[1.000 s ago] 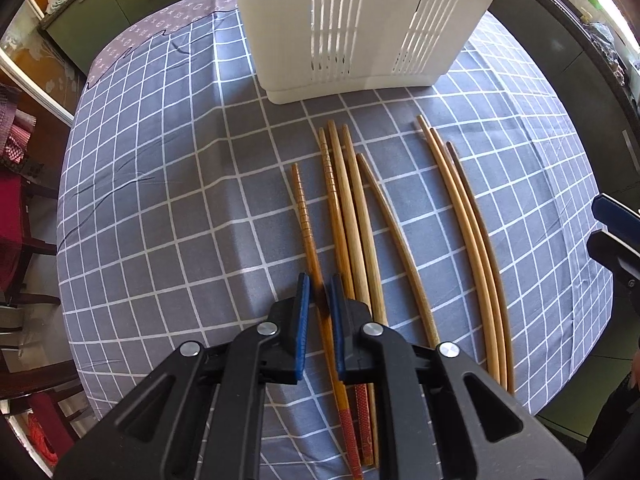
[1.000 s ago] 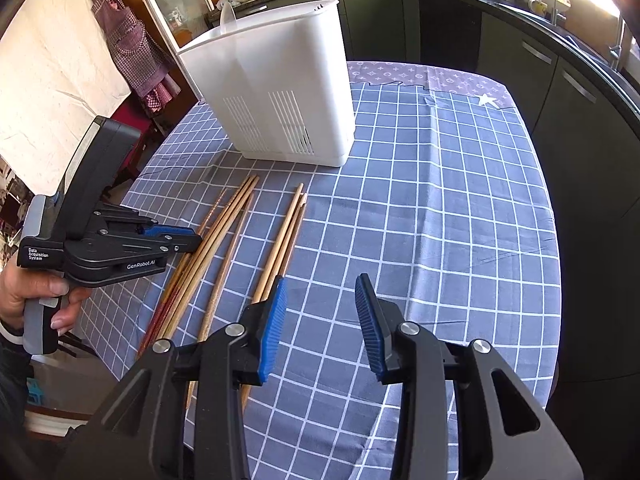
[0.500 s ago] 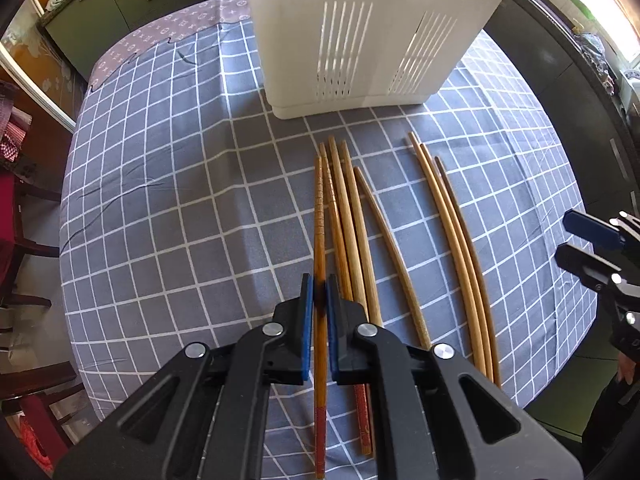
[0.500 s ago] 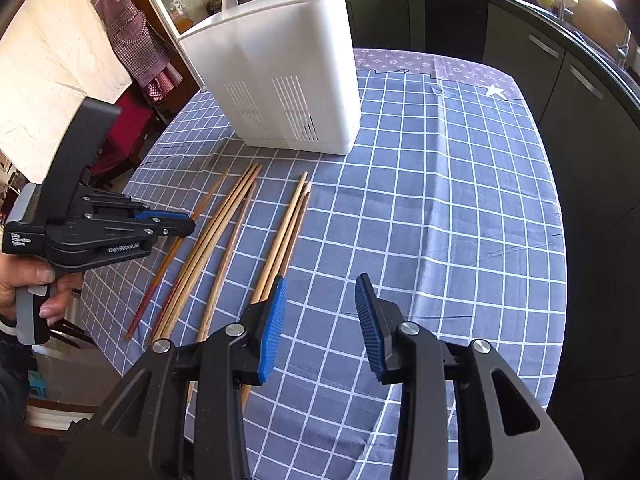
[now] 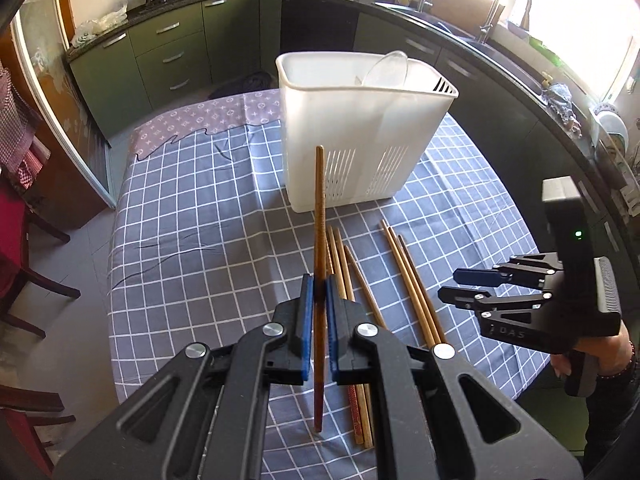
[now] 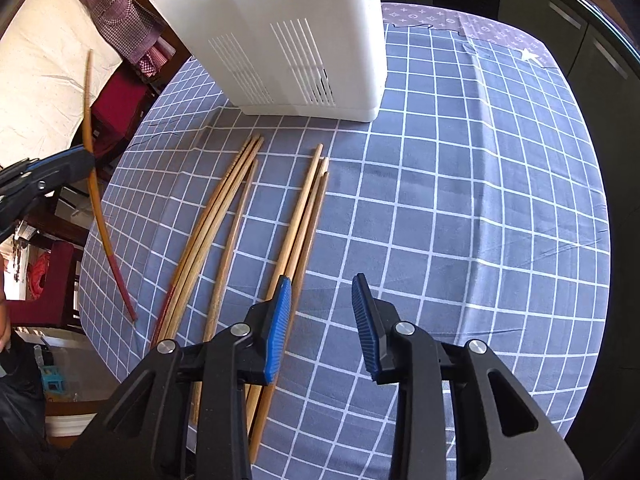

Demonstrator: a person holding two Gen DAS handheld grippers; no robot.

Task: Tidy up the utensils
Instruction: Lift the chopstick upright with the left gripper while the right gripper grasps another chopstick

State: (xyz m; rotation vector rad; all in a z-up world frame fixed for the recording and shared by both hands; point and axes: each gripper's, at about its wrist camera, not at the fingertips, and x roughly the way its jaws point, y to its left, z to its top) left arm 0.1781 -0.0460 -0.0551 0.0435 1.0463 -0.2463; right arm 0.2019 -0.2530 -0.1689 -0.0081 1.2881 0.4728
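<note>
My left gripper (image 5: 317,286) is shut on a brown chopstick (image 5: 319,216) with a red end and holds it upright above the table; it also shows in the right wrist view (image 6: 94,168). The white slotted utensil holder (image 5: 352,148) stands beyond it, with a clear spoon (image 5: 386,68) inside. Several wooden chopsticks (image 5: 408,280) lie on the checked tablecloth (image 5: 192,240) in two bunches (image 6: 224,216), (image 6: 304,208). My right gripper (image 6: 322,312) is open and empty, hovering just right of the right bunch; it also shows in the left wrist view (image 5: 464,284).
The holder (image 6: 288,32) stands at the table's far side. Dark red chairs (image 5: 16,248) stand left of the table. Green kitchen cabinets (image 5: 168,56) and a counter run behind and to the right.
My left gripper has lifted the brown chopstick off the table and tilted it upright, with the view swinging up toward the holder. My right gripper has moved closer to the right bunch, still open.
</note>
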